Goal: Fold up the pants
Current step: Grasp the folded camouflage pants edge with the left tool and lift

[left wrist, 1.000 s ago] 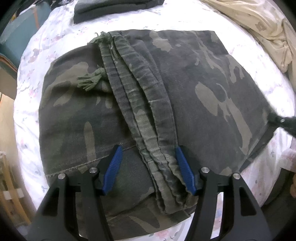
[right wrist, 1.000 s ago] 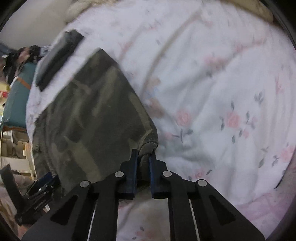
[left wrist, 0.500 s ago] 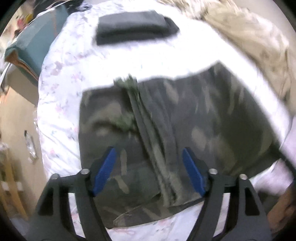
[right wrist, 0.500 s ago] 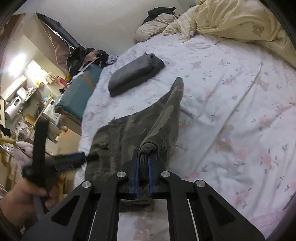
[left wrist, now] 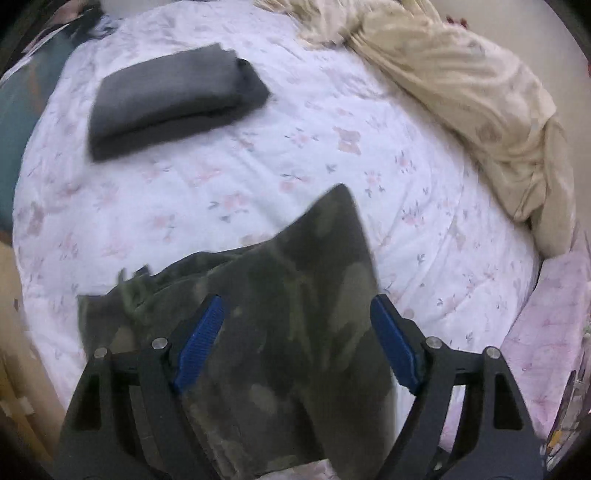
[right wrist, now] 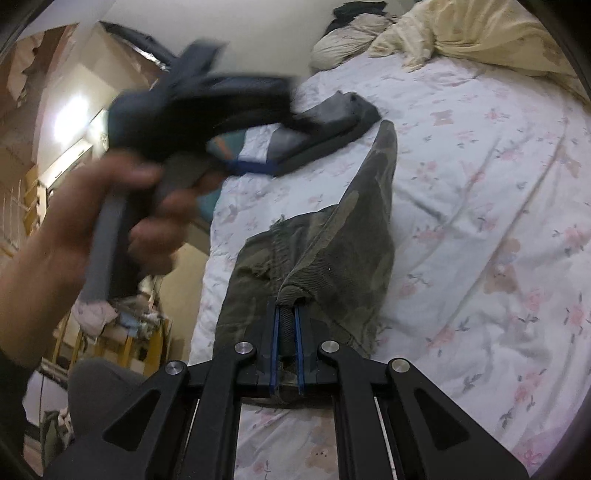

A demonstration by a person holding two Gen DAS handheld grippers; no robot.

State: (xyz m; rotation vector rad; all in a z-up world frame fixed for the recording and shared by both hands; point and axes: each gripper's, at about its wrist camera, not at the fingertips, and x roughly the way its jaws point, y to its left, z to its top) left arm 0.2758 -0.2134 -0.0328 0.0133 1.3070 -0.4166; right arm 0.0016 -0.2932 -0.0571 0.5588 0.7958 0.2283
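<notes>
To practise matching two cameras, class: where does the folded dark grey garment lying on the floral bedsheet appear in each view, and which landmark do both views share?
Left wrist view: the folded dark grey garment lies upper left, beyond the camouflage pants.
Right wrist view: it sits upper centre, partly hidden behind the blurred left gripper.
Shared landmark: the crumpled cream blanket at the bed's far right edge.

On the bed lie 1 camouflage pants (left wrist: 303, 332), 1 folded grey garment (left wrist: 177, 99) and 1 cream blanket (left wrist: 480, 103).

black gripper (right wrist: 286, 354) frames, blue ribbed pads (left wrist: 201, 338), silver round screws, dark sleeve cuff (right wrist: 11, 387)
</notes>
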